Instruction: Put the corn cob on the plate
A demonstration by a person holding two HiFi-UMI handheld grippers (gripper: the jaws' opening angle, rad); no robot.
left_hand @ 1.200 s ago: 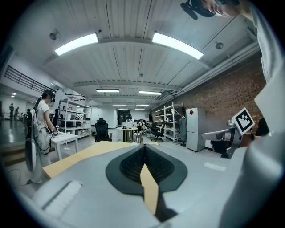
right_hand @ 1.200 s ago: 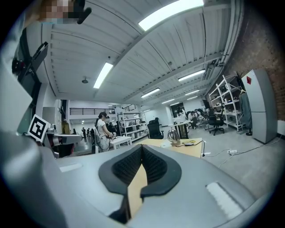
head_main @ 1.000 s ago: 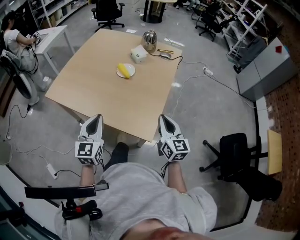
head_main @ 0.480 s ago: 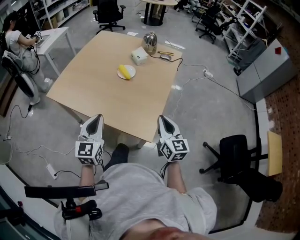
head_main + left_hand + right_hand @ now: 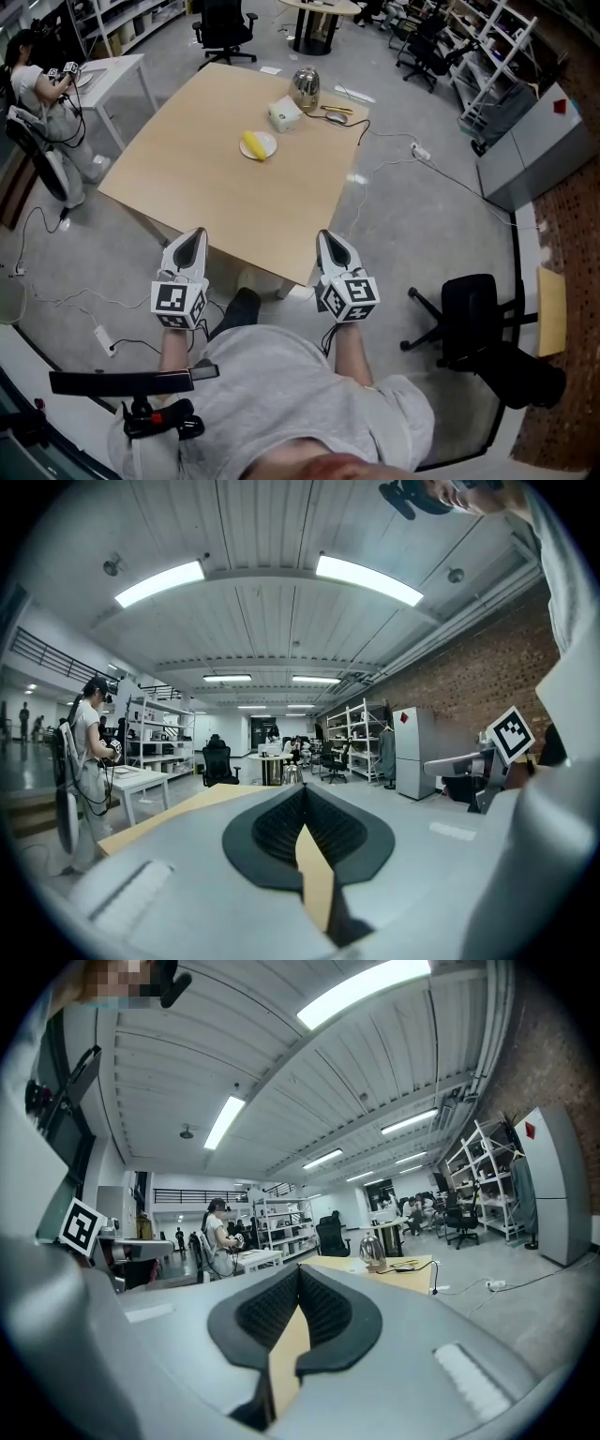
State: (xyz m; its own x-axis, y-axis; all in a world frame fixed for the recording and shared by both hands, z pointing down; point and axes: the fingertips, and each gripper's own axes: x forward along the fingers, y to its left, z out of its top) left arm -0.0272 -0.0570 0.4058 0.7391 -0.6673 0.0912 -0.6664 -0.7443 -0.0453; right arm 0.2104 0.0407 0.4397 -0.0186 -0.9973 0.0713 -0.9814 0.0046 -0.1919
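I hold both grippers level in front of me, back from the near edge of the table [image 5: 216, 202] and touching nothing on it. My left gripper [image 5: 193, 234] has its jaws pressed together at the tips with nothing between them, and my right gripper [image 5: 326, 236] is closed and empty in the same way. Each gripper view shows only a sliver of tabletop through the gap below its pads. The corn cob [image 5: 251, 144] is well away from me on the far half of the table. It already lies on the small white plate [image 5: 269, 141], toward the plate's left side, so I judge the task is as good as done. A white box [image 5: 284, 114] and a metal kettle [image 5: 302, 88] stand just beyond the plate. If I had to move the cob, I would expect it to be firm and fairly light. The bumpy kernels should give the pads some bite, but the round body could roll or twist out of a loose pinch. I would open wide, come across its middle with the jaws square to its length, and close only firmly enough to stop it turning. The plate is small and looks light, so nudging it could slide it.
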